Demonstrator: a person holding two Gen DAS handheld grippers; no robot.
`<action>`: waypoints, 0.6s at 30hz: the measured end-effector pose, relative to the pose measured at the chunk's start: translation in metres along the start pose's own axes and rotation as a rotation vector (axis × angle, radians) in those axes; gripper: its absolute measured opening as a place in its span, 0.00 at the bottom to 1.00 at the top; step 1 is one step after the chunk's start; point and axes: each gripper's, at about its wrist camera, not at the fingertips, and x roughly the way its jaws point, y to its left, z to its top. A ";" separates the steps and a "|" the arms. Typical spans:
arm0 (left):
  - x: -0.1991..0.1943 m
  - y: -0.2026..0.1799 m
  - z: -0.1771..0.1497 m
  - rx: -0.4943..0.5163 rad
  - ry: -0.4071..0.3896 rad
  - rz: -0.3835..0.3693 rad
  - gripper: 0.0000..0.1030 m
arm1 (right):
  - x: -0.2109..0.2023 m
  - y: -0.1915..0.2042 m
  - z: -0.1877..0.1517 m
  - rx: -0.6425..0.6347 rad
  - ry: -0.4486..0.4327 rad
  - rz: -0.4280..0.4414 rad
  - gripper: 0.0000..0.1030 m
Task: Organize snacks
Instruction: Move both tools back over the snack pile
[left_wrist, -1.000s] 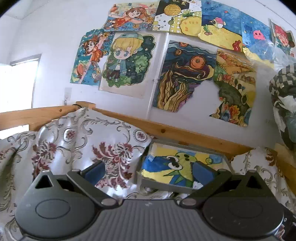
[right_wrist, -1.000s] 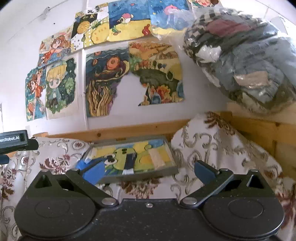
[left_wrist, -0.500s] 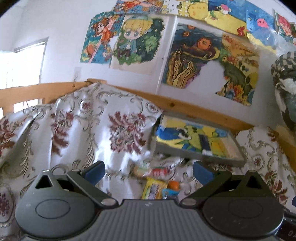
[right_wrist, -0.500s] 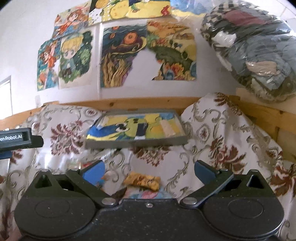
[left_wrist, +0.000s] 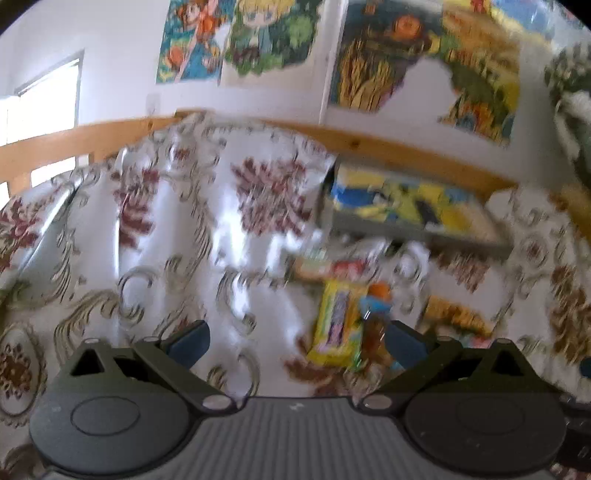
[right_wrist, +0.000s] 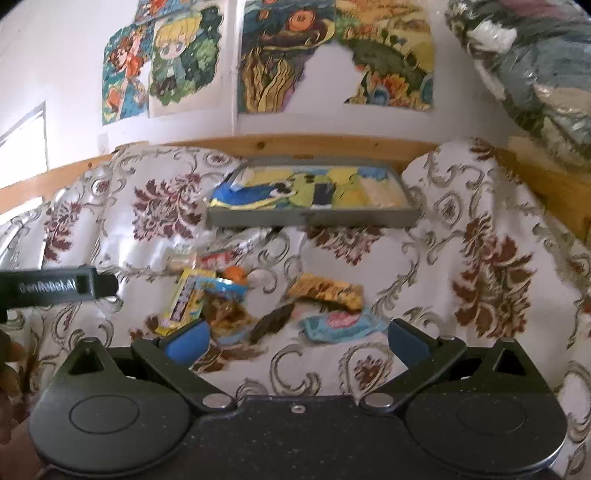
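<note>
Several snack packets lie in a loose pile on a floral cloth: a yellow bar packet (right_wrist: 184, 297) (left_wrist: 338, 321), a blue bag of brown snacks (right_wrist: 221, 304), an orange-yellow packet (right_wrist: 325, 290), a pale blue and pink packet (right_wrist: 338, 325), a dark wrapper (right_wrist: 271, 323) and an orange round item (right_wrist: 236, 274). A grey tray (right_wrist: 314, 218) (left_wrist: 417, 229) lined with a painted sheet sits behind them. My right gripper (right_wrist: 295, 341) stands open just short of the pile. My left gripper (left_wrist: 295, 341) is open too, left of the pile; its view is blurred.
The floral cloth (right_wrist: 480, 258) drapes over humps on both sides and a wooden rail (right_wrist: 295, 146) behind. Paintings (right_wrist: 332, 55) cover the wall. A plastic-wrapped bundle (right_wrist: 535, 74) hangs at upper right. The left gripper's body (right_wrist: 55, 286) shows at the right view's left edge.
Both cameras have tilted down from the wall and tray. The snack pile has come into view below the tray. Both grippers stay open.
</note>
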 end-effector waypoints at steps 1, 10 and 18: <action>0.002 0.001 -0.003 -0.002 0.021 0.009 1.00 | 0.001 0.001 -0.001 0.000 0.008 0.004 0.99; 0.012 0.011 -0.013 -0.018 0.077 0.015 1.00 | 0.012 0.003 -0.006 -0.005 0.042 0.004 0.99; 0.019 0.008 -0.009 0.008 0.065 0.002 1.00 | 0.021 0.002 -0.008 0.002 0.061 -0.002 0.99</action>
